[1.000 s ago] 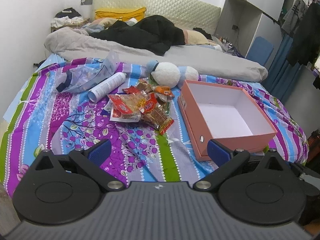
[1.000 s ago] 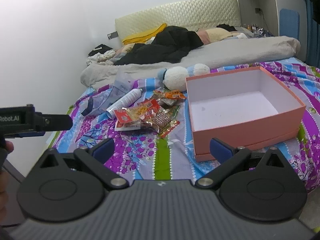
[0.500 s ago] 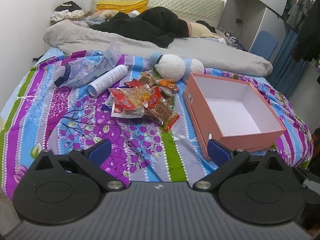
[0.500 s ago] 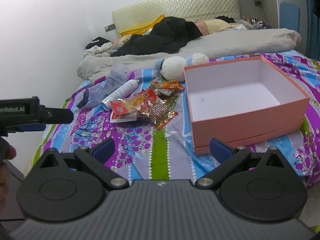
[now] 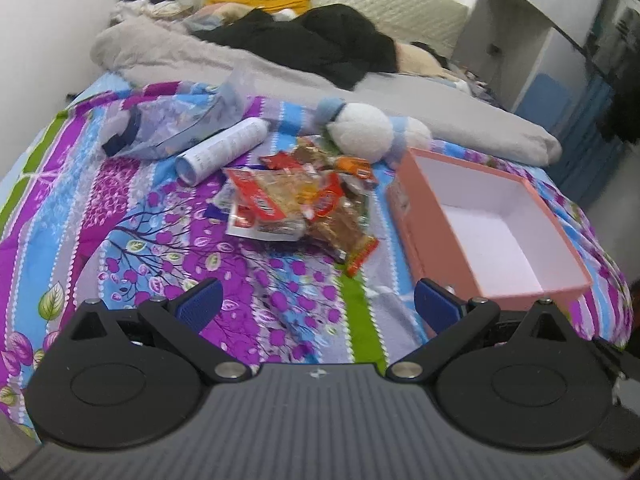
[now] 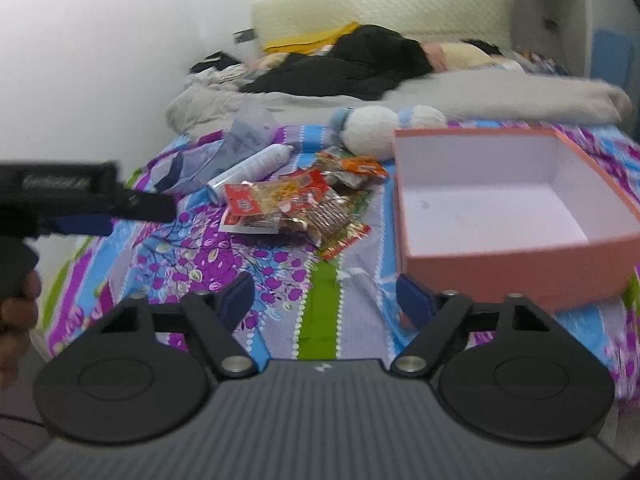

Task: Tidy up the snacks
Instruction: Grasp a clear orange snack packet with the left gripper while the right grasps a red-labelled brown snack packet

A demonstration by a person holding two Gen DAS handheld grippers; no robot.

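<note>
So far you had packed nothing: the snacks (image 5: 304, 208) lay heaped on the bedspread (image 5: 120, 216) beside the empty box (image 5: 496, 216). Your left gripper (image 5: 316, 302) stood spread; your right gripper's (image 6: 324, 294) jaws had just been narrowing, empty.

White walls, cream quilted headboard (image 5: 384, 8), bed (image 5: 120, 208) in purple-striped floral cover — grey duvet (image 5: 280, 76) behind.

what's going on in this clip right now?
A person holds a gripper in each hand over a bed. The snack packets lie in a heap beside the empty pink box; nothing is packed yet. The left gripper is open and empty. The right gripper has just been closing, nothing between its fingers.
</note>
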